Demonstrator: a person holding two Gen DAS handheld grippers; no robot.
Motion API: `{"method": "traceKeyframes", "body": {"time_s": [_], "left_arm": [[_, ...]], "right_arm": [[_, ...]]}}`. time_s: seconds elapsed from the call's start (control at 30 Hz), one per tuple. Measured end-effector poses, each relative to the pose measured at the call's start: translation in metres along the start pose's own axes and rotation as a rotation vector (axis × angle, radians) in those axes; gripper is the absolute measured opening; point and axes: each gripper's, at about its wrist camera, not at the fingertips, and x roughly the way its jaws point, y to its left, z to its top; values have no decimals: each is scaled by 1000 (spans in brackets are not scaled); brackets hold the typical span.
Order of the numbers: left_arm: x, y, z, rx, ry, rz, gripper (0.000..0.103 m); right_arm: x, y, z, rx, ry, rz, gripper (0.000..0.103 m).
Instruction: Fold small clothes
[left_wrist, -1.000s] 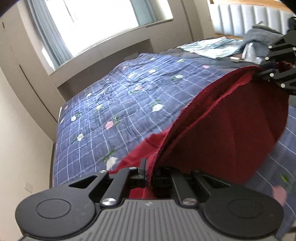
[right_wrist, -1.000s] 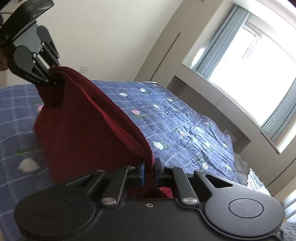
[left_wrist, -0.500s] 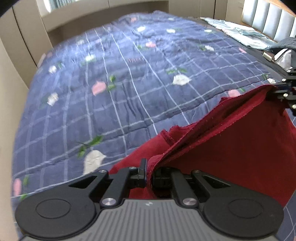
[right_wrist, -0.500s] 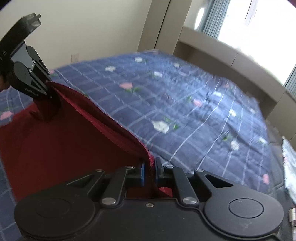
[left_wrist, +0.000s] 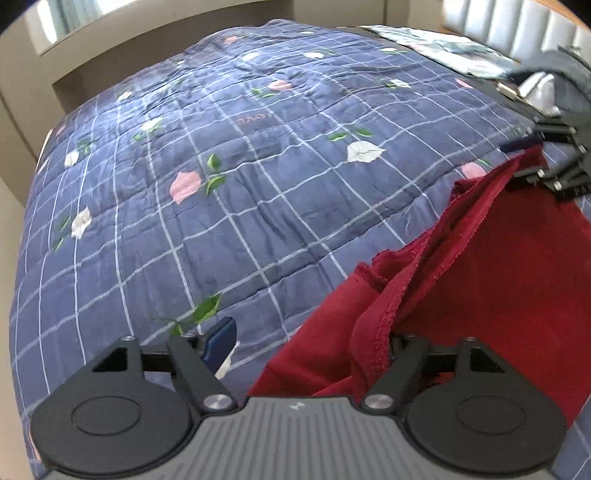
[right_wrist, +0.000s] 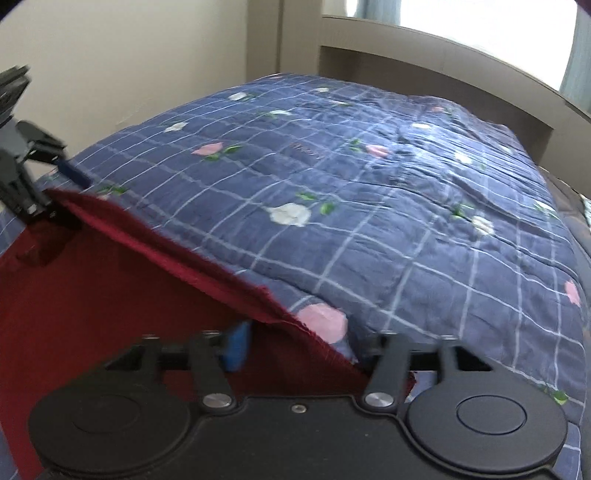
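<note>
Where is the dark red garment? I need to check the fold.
The dark red cloth garment lies on the blue checked floral quilt, lower right in the left wrist view.

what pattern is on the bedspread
Navy bedspread with a white grid and pink and white flowers, clearest in the left wrist view.

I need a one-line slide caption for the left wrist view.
Left gripper opening, its jaws releasing the dark red fabric garment onto the blue checked floral quilt.

Light: bright daylight from window at far side | Glare: window blown out white | Shadows: soft on quilt | Blur: right-wrist view motion-smeared | Distortion: strong fisheye bending, dark corners
</note>
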Motion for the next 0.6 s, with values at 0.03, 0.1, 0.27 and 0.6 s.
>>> {"method": "traceKeyframes", "body": {"time_s": [0.03,0.1,0.27,0.6], "left_arm": [[-1,1,1,11,-6,-5,90],[-2,6,3,21,2,-16,96],[-19,15,7,58,-11,-49,99],[-29,60,6,-183,-5,18,102]], "right_arm": [[1,-4,0,19,-2,-8,72],[3,-13,-1,71,3,-16,72],[8,-20,-8,81,1,-79,72],[22,-19,-30,117,-38,-133,56]]}}
